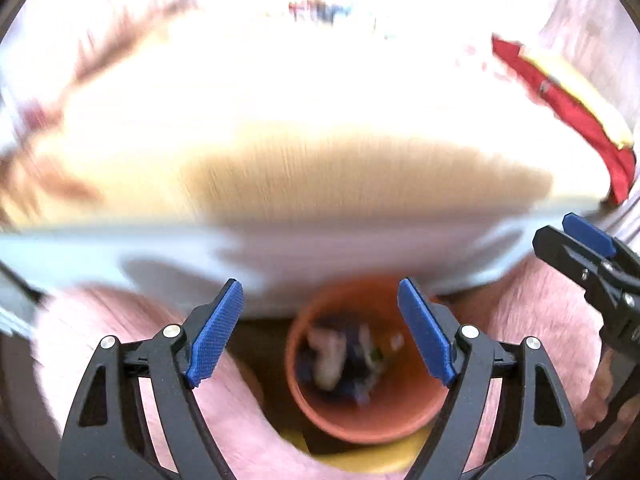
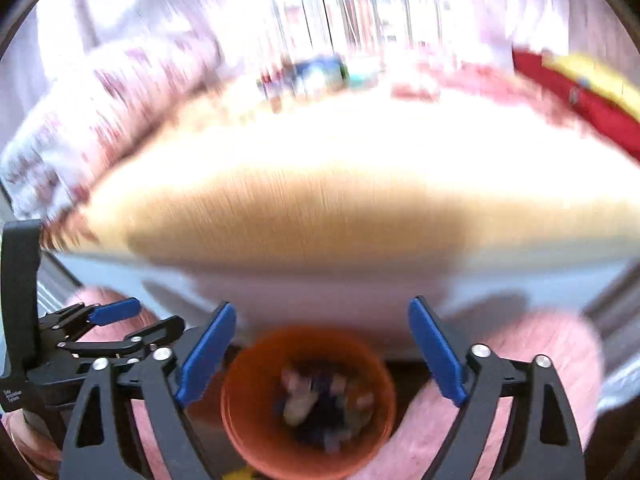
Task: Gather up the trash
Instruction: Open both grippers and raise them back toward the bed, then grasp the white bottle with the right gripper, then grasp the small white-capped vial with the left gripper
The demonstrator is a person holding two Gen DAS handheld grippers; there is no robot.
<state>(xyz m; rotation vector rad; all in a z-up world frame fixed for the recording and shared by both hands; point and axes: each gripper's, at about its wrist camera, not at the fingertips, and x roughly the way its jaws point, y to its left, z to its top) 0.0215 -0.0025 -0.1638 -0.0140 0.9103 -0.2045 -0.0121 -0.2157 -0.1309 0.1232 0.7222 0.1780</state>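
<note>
- Left gripper [image 1: 320, 328]: jaws spread wide, nothing between them.
- Right gripper [image 2: 322, 350]: jaws wide apart, empty.
- Orange bin [image 2: 248, 420], near, holds blurred trash [image 2: 320, 404].
- No writing legible.

A home room: wooden table [image 2: 304, 216], patterned fabric [image 2: 100, 120], red cloth [image 1: 568, 108].

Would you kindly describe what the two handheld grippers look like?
Both look alike. The left gripper and right gripper have black, open-framed plastic fingers with silver pivot pins and flat blue textured pads. Small white lettering marks the left gripper's black body in the right wrist view.
</note>
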